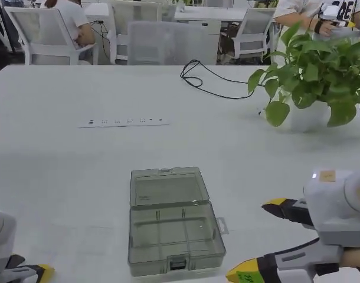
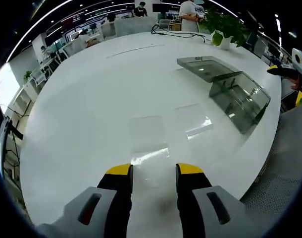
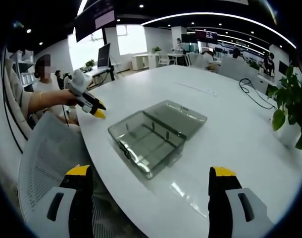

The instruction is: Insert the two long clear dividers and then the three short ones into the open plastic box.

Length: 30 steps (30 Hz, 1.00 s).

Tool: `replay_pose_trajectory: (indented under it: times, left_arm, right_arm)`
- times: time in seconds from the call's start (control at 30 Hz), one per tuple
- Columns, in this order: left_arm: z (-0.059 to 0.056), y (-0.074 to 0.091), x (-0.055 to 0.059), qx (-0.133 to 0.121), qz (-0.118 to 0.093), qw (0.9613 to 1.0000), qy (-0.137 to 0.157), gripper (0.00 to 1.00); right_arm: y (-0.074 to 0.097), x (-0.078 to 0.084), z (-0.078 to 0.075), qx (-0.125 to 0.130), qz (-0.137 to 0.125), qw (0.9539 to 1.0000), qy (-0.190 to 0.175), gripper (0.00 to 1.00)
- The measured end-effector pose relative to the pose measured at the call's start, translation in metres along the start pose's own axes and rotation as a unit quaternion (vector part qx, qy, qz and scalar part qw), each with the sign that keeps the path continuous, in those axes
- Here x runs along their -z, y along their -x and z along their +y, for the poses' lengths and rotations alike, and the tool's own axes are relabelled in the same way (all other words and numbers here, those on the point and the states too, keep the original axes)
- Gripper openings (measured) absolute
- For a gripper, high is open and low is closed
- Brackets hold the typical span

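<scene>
Two grippers, both empty: left gripper (image 2: 154,171) with jaws parted narrowly, right gripper (image 3: 150,171) with jaws spread wide. Smoky translucent plastic box (image 1: 174,227) sits open on white table (image 1: 79,177) between them, lid laid flat behind base, slot ribs inside. Faint clear sheets (image 2: 150,131) lie flat ahead of left jaws, possibly dividers, hard to tell.

1. A leafy green plant (image 1: 313,71) in a white pot (image 1: 307,118) stands at the far right of my white table (image 1: 62,177).
2. A black cable (image 1: 186,76) loops just left of the plant.
3. A flat white strip (image 1: 124,122) lies mid-table.
4. Grey chairs (image 1: 41,35) stand beyond the table's far edge.
</scene>
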<state>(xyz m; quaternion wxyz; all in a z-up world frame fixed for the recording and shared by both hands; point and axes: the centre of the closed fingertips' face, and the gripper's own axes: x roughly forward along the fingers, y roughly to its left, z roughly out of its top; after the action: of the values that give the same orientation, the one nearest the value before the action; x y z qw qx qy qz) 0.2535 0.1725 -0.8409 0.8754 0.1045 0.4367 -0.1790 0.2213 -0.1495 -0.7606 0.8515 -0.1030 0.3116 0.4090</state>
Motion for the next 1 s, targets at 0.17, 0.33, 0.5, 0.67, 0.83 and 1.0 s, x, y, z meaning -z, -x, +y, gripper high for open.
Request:
replay_pose_trajectory:
  times: [0.17, 0.33, 0.5, 0.67, 0.83, 1.0]
  left_arm:
    - [0.0019, 0.0004, 0.0001, -0.003, 0.002, 1.0000, -0.003, 0.35]
    - [0.0035, -0.0003, 0.0004, -0.001, 0.006, 1.0000, -0.001, 0.35]
    - [0.0053, -0.0016, 0.0028, 0.002, 0.016, 0.9998, 0.009, 0.36]
    - [0.0066, -0.0022, 0.0024, 0.002, 0.016, 0.9997, 0.016, 0.33]
    - [0.0064, -0.0021, 0.0022, 0.005, 0.020, 0.9994, 0.029, 0.32]
    - [0.0060, -0.0016, 0.0028, 0.004, 0.027, 0.9989, 0.038, 0.31]
  right_arm:
    - [-0.0010, -0.0003, 0.0007, -0.002, 0.001, 1.0000, 0.001, 0.98]
    - [-0.0009, 0.0000, 0.0005, -0.001, 0.002, 1.0000, 0.000, 0.98]
    - [-0.0003, -0.0002, -0.0003, 0.002, 0.002, 1.0000, 0.000, 0.98]
    - [0.0004, 0.0002, -0.0005, 0.004, 0.003, 1.0000, -0.001, 0.98]
    - [0.0005, 0.0016, -0.0001, 0.005, 0.006, 1.0000, 0.000, 0.98]
    - [0.0002, 0.0044, -0.0021, 0.010, 0.012, 0.9998, -0.012, 0.96]
